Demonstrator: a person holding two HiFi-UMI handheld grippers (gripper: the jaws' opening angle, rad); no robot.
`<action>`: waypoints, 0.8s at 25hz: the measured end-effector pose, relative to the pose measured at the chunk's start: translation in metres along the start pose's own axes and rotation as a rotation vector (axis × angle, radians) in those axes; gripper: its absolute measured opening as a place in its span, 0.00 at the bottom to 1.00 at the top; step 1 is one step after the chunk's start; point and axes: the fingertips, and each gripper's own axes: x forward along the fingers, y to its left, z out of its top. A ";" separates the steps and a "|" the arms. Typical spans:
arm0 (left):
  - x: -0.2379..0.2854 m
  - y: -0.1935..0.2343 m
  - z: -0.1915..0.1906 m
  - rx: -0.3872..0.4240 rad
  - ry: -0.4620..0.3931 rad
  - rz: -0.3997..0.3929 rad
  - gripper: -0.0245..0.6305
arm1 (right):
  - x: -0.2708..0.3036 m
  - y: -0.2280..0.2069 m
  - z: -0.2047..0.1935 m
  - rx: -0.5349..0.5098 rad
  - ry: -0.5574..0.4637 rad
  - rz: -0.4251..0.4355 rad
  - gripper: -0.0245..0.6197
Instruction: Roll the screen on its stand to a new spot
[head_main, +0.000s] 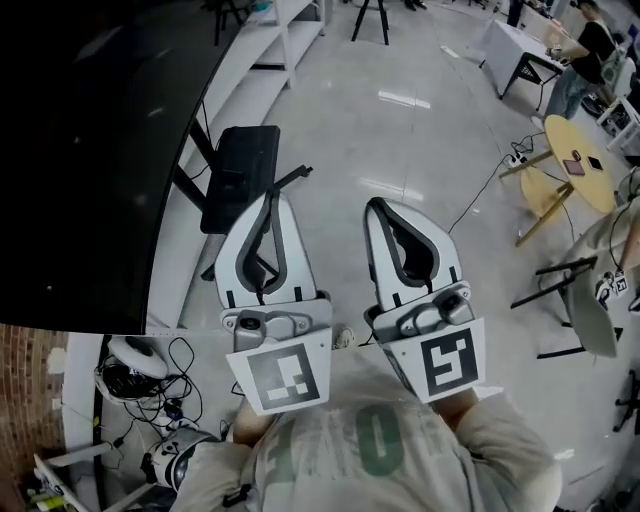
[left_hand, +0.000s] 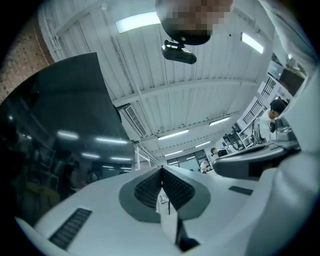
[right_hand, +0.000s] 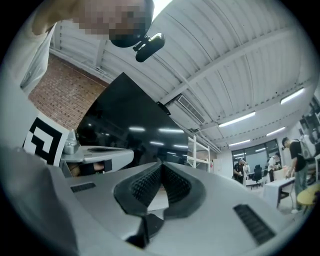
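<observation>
You hold the left gripper (head_main: 277, 200) and right gripper (head_main: 377, 206) with fingers clenched on nothing, probably to push bluntly, while the screen (head_main: 90, 150) stands left of them, its stand (head_main: 238, 178) just beyond the left fingertips.

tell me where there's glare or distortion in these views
Head view: bright glare patches on the glossy floor, and the screen reads plain black. Left gripper view: fisheye bends the ceiling; light strips reflect in the screen. Right gripper view: same reflections, dark rounded corners.
</observation>
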 end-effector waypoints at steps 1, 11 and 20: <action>0.002 -0.005 -0.006 0.006 0.020 -0.014 0.06 | -0.001 -0.002 -0.005 0.002 0.013 -0.008 0.07; 0.002 -0.033 -0.039 0.069 0.111 -0.111 0.06 | -0.005 -0.002 -0.040 -0.012 0.105 -0.024 0.07; 0.007 -0.025 -0.051 0.061 0.142 -0.111 0.06 | 0.000 -0.009 -0.054 0.001 0.128 -0.051 0.07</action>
